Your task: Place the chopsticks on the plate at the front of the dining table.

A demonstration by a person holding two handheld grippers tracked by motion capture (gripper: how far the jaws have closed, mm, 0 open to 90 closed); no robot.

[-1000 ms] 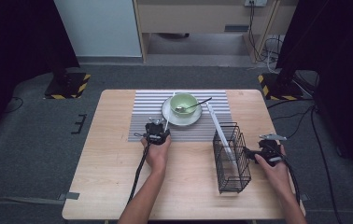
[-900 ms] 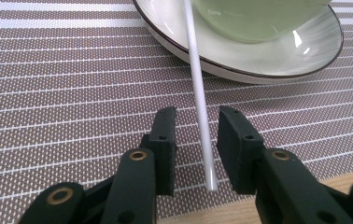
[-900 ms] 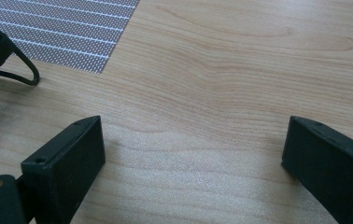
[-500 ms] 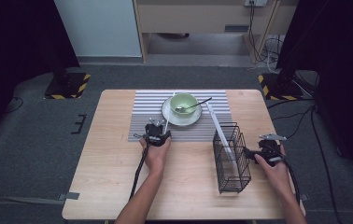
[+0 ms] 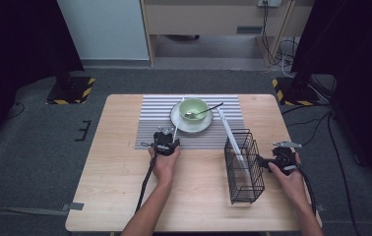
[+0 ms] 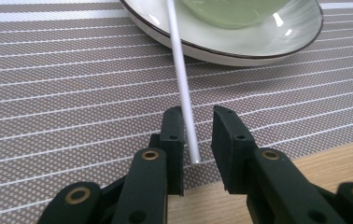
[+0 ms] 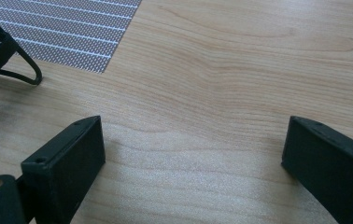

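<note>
Behind plate (image 6: 240, 46) rim, white stick's (image 6: 182, 88) far end

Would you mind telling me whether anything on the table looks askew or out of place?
One white chopstick lies slanted, its far end propped on the plate's rim and its near end on the striped mat between the left gripper's jaws. The other chopstick leans out of the wire basket.

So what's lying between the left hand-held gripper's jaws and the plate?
The white stick on the striped mat, running from the plate rim back between the jaws; left gripper view.
</note>
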